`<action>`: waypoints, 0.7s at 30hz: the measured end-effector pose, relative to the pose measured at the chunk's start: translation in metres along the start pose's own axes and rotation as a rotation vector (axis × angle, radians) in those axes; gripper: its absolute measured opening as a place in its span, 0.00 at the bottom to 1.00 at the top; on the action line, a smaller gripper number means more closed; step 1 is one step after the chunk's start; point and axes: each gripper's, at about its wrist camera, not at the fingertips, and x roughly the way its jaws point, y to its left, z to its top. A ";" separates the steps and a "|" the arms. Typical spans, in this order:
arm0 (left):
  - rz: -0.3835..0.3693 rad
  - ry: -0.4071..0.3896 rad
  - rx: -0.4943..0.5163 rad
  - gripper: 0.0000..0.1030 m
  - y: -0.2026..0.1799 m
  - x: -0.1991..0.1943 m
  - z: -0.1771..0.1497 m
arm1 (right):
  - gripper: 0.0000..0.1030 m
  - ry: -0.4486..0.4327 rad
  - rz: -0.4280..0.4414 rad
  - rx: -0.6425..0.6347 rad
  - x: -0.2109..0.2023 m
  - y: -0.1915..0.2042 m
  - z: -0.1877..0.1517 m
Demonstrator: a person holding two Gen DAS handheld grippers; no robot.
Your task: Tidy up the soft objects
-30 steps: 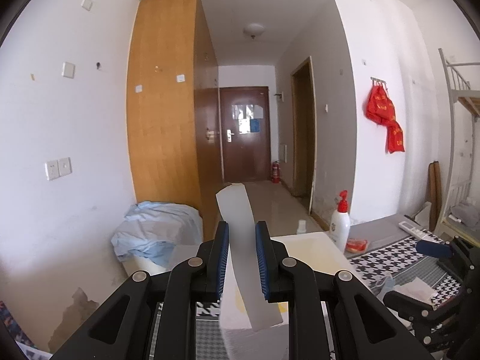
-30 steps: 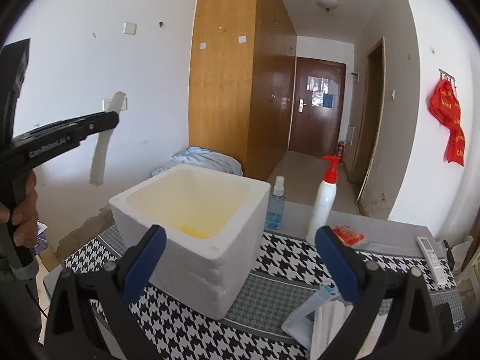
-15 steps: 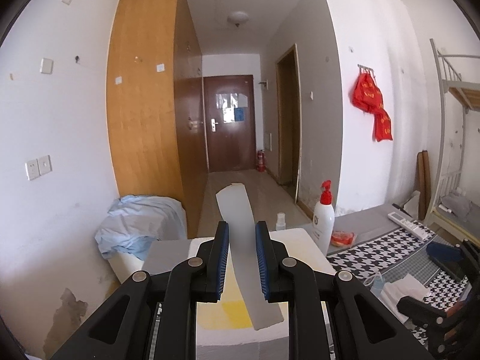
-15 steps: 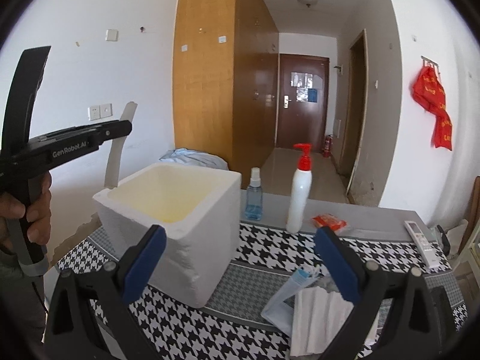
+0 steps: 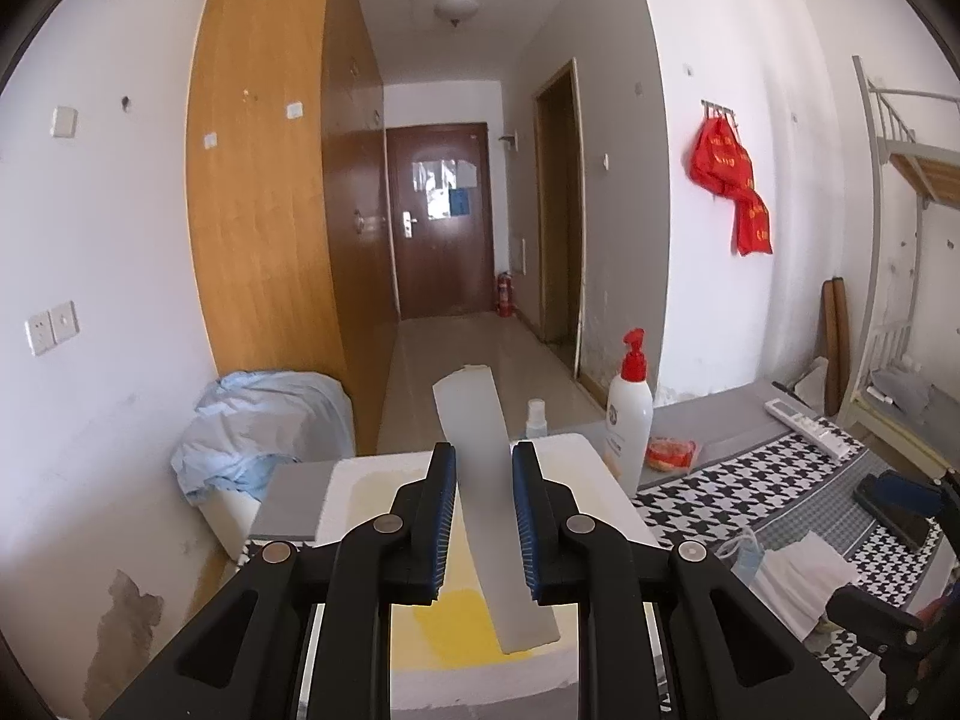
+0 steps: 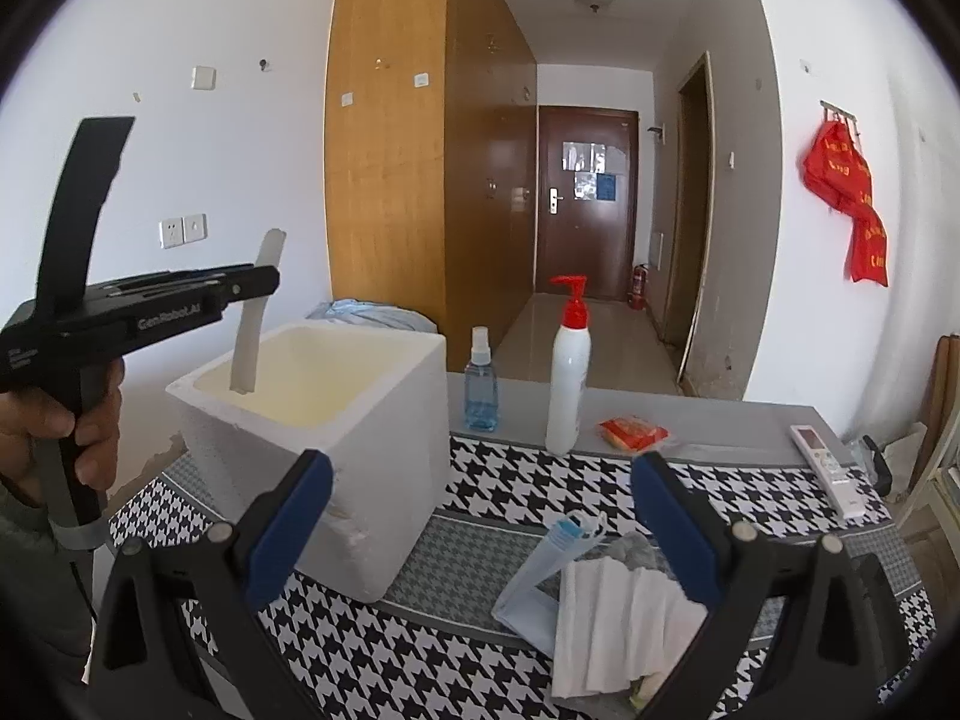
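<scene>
Over the box [image 6: 336, 420]: left claw [image 5: 483, 516] pinched strip [image 5: 489, 492], long axis near upright, lower end inside.
Right claw [image 6: 480, 534]: spread above cloths [image 6: 618, 624] on worktop [image 6: 504, 492].

the foam box [image 6: 336, 420] sits on the left of the table [image 6: 708, 420]. right of it stand the spray bottle [image 6: 481, 381], then the pump bottle [image 6: 569, 372]; the folded cloth [image 6: 618, 624] lies in front, near the edge.
</scene>
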 end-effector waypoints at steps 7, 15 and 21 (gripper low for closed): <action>-0.015 0.055 -0.018 0.20 -0.001 0.015 -0.004 | 0.98 0.002 -0.009 0.022 -0.001 -0.009 -0.003; 0.002 0.106 -0.006 0.64 -0.005 0.026 -0.009 | 0.98 0.004 -0.006 0.029 0.000 -0.014 -0.005; 0.043 0.086 -0.001 0.90 -0.008 0.022 -0.011 | 0.98 -0.002 -0.003 0.038 -0.004 -0.020 -0.008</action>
